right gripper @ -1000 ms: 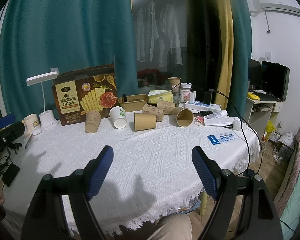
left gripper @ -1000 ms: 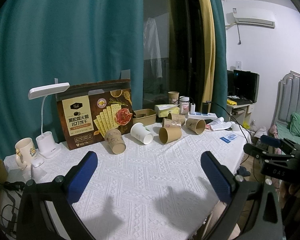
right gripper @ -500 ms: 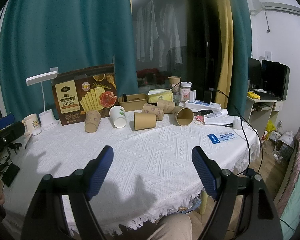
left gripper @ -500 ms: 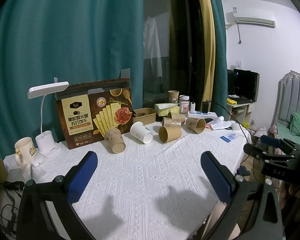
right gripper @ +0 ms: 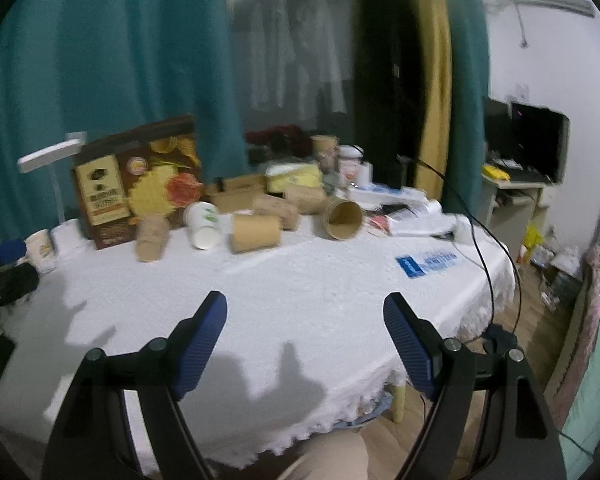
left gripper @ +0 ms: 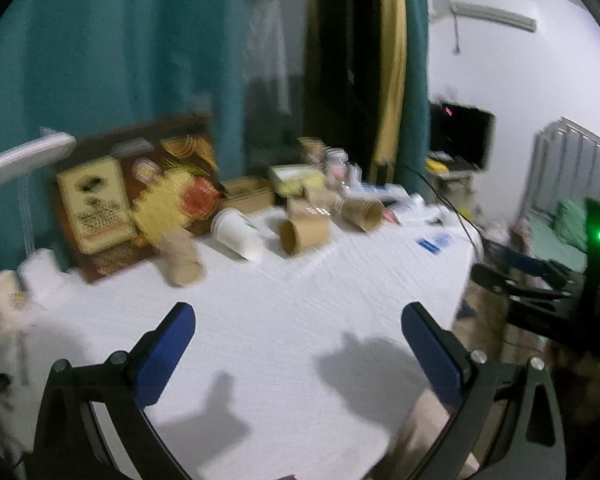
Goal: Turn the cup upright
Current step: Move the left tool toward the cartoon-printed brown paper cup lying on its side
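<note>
At the table's far edge: a row of paper cups lies tipped on a white textured tablecloth.
White cup: a white paper cup with a green mark lies on its side, mouth toward the camera, between two brown cups.
Brown cups: a brown paper cup with print lies to its left; a plain brown kraft cup lies to its right, side-on; a further brown cup lies with its open mouth facing the camera.
Backdrop: a dark brown cracker box stands upright just behind the cups, against a teal curtain.
Left gripper: blue-padded jaws spread wide, nothing between them, over bare cloth, well apart from the cups.
Right gripper: jaws released and wide, empty, near the table's front edge.
Image quality: both views are motion-blurred.
</note>
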